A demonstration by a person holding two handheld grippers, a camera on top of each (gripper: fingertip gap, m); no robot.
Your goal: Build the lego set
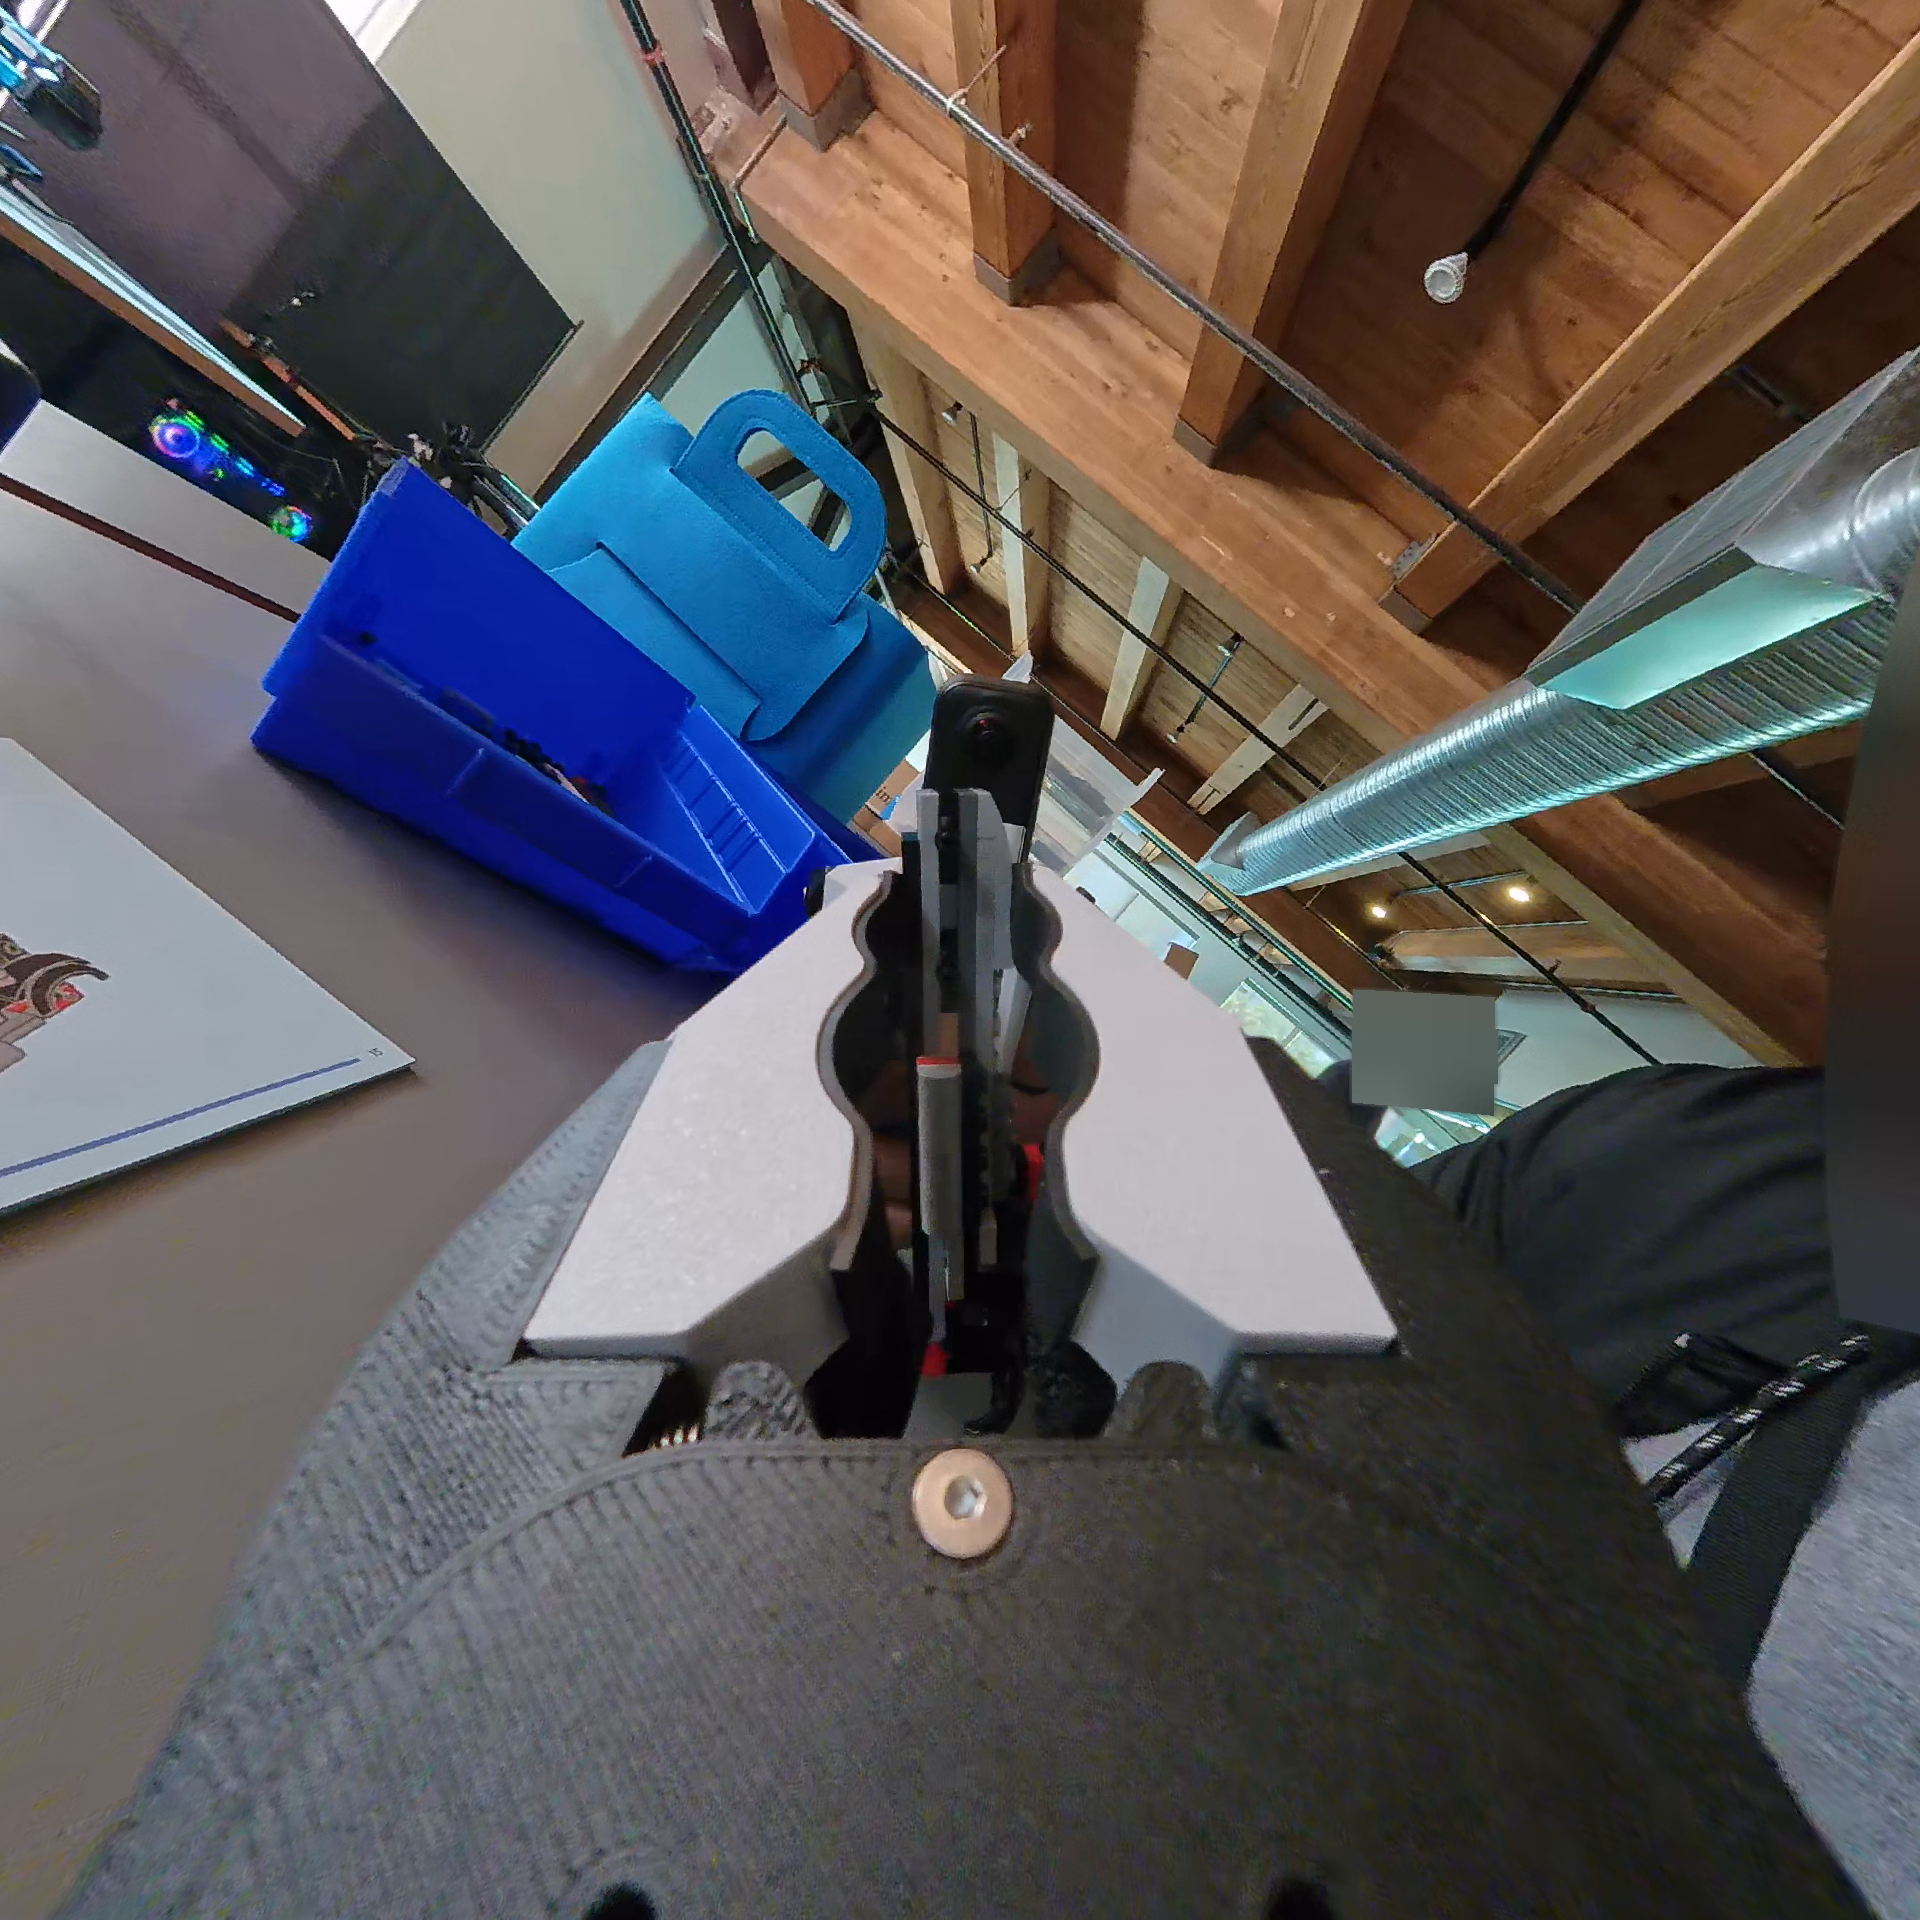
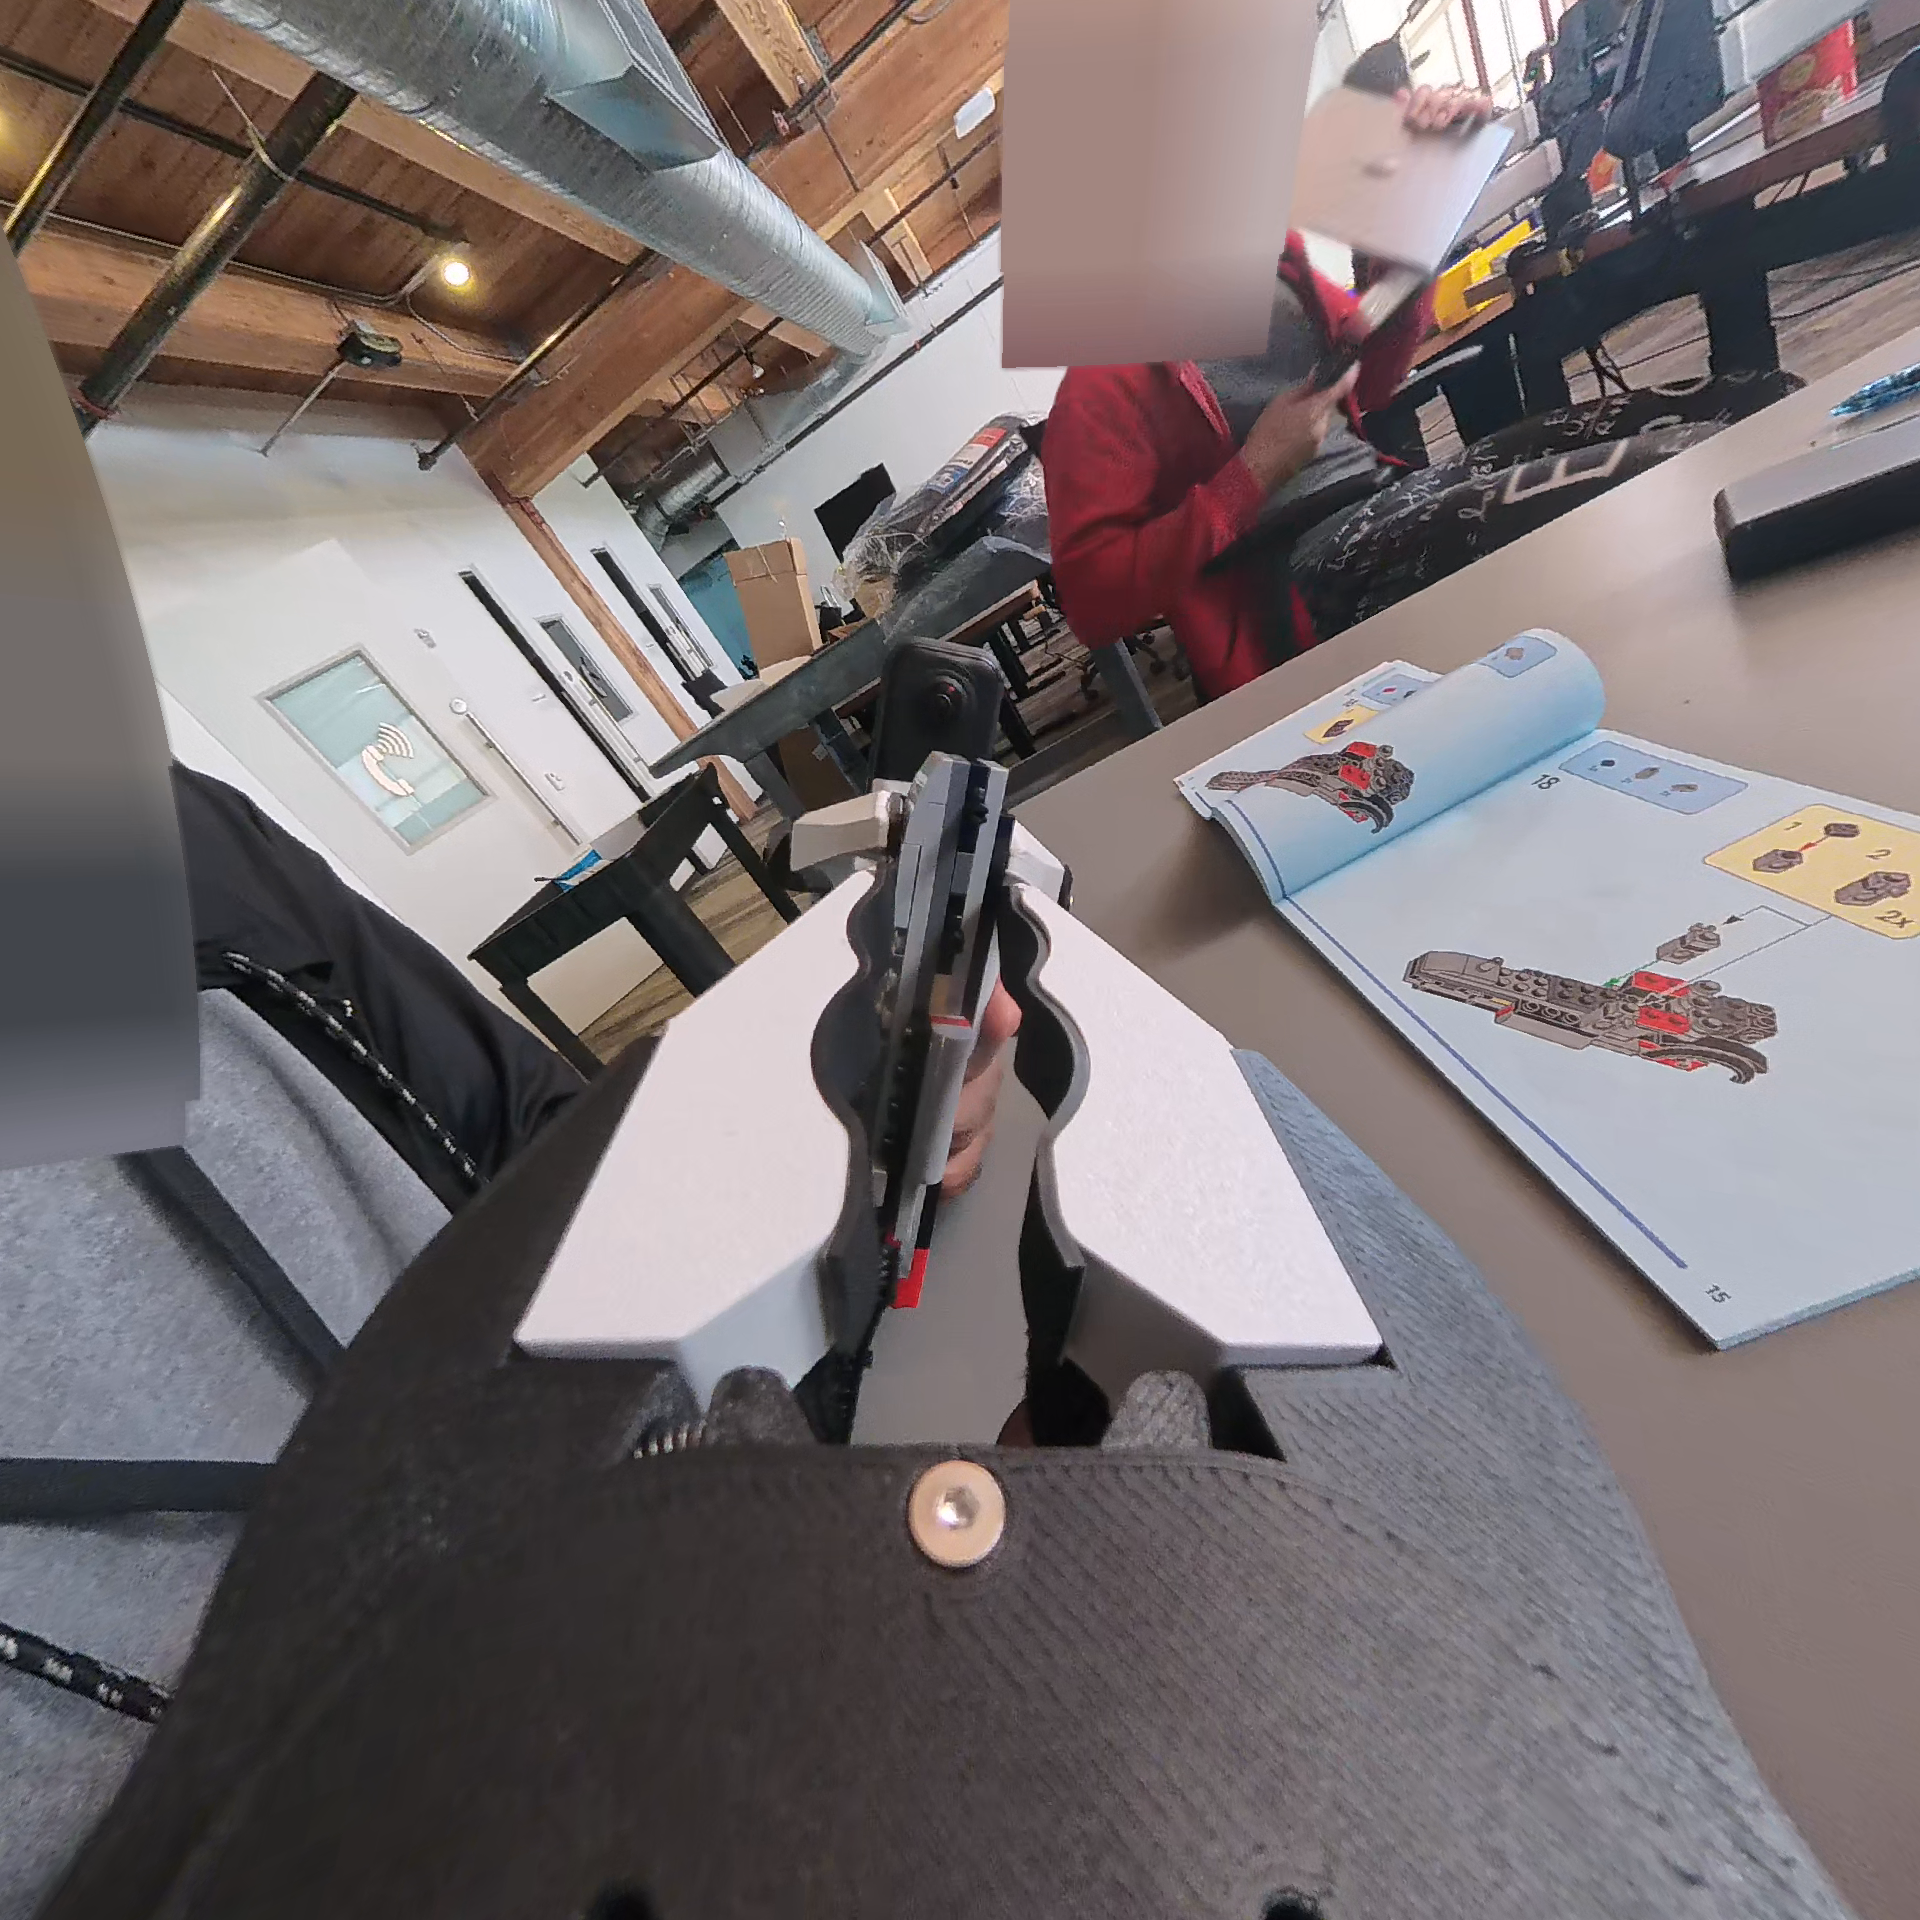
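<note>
Between both sets of fingers, clenched on it, I hold the model [image 1: 961, 1039] up; manual [image 2: 1538, 997] at two o'clock shows the next piece.

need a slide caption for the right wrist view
Right gripper holding a grey, black and red lego assembly above the brown table, open instruction booklet alongside.

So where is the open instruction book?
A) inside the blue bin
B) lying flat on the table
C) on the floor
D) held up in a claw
B: the right wrist view shows the open instruction booklet lying flat on the brown table, beside the right claw, which is shut on the grey lego model.
</note>
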